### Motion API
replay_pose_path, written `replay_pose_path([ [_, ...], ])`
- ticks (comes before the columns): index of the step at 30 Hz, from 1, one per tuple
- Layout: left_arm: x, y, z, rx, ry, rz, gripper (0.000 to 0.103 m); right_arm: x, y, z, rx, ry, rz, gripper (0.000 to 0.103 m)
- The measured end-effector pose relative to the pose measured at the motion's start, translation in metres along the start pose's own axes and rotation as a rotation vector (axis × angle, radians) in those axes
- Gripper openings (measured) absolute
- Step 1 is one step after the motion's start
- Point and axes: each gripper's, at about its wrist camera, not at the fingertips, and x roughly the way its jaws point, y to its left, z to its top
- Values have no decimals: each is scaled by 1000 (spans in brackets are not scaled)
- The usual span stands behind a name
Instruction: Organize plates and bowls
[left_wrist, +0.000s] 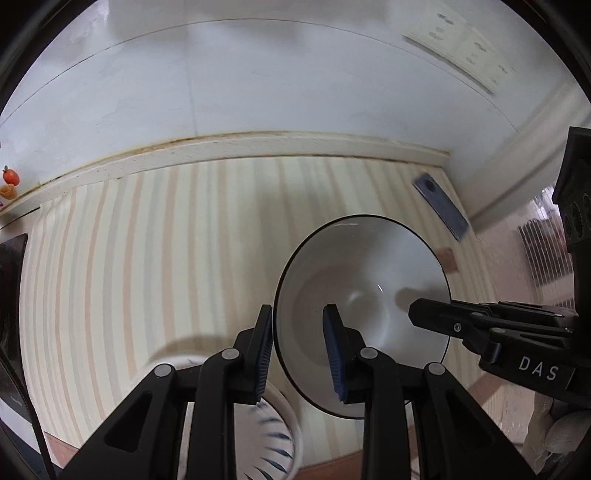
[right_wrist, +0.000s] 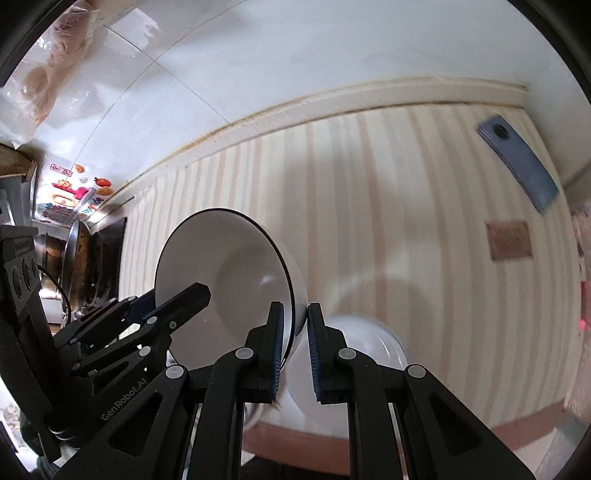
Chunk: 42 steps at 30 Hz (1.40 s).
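Mid-task. White bowl (left_wrist: 364, 314) held tilted above the striped worktop (left_wrist: 147, 240); right gripper (right_wrist: 295, 345) fingers pinched on its rim, left gripper (left_wrist: 299, 354) fingers straddling the opposite rim, contact unclear. Blue-patterned dish (left_wrist: 273, 446) lies below; stacking still ahead.

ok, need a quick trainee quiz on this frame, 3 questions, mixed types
1. True or false: the white bowl lies flat on the striped cloth.
2. The right gripper has its fingers on either side of: A) the bowl's rim, B) a spoon, C) a cup handle.
3. What sits on the cloth just under the left gripper?

Key
1. False: it is tilted on edge, up off the cloth, with a gripper at each side of its rim.
2. A.
3. A plate with blue markings, blurred and partly hidden by the fingers.
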Motion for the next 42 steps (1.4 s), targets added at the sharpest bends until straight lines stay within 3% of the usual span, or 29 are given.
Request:
replay_pose_path([
  [7, 7, -29, -25, 46, 37, -35, 24, -9, -33, -46, 40, 17, -30, 14],
  [13, 25, -51, -39, 86, 77, -39, 24, -1, -59, -62, 87, 33, -35, 14],
  [23, 62, -63, -51, 124, 152, -5, 24, 28, -83, -69, 120, 72, -48, 15],
  [42, 63, -68, -55, 178, 143, 61, 25, 33, -80, -75, 112, 73, -74, 18],
])
